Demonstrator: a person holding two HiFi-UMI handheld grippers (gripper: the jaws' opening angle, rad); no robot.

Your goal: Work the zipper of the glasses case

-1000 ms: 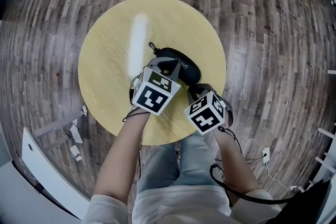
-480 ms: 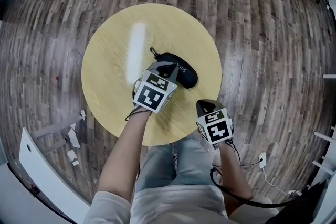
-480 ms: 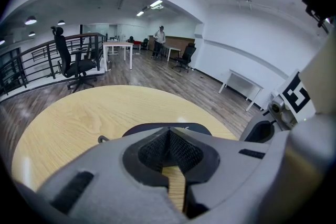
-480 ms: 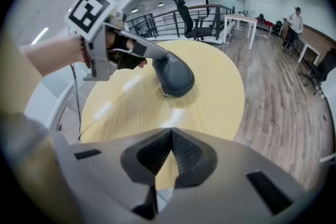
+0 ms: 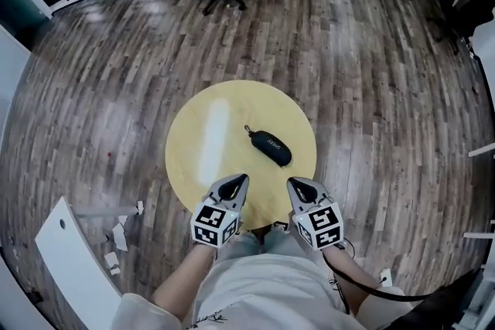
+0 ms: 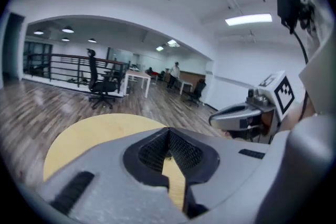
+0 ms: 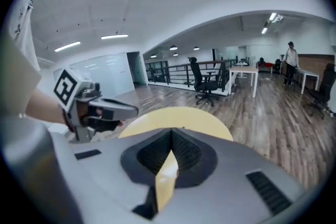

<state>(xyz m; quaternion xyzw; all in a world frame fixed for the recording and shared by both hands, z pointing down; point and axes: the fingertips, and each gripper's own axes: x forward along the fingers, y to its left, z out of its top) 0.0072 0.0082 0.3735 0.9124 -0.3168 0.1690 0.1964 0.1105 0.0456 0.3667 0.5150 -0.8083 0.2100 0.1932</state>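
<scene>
The glasses case (image 5: 271, 148), dark and oblong, lies flat on the round yellow desk (image 5: 193, 151), right of its middle. It lies diagonally, with a small loop at its far-left end. Nothing touches it.

One second ago the left tool (image 5: 239, 179) was set on the case and the right tool (image 5: 295, 183) was close beside it. Half a second ago the right tool had drawn back to the desk's near edge while the left remained at the case. Now both tools are at the near edge, side by side and well apart from the case.

In each gripper view the jaws meet tip to tip, with nothing between them. Only a wedge of yellow desk shows behind the tips.

The head view now takes in far more of the wooden floor (image 5: 371, 73) than in the earlier frames, and the desk appears smaller.
</scene>
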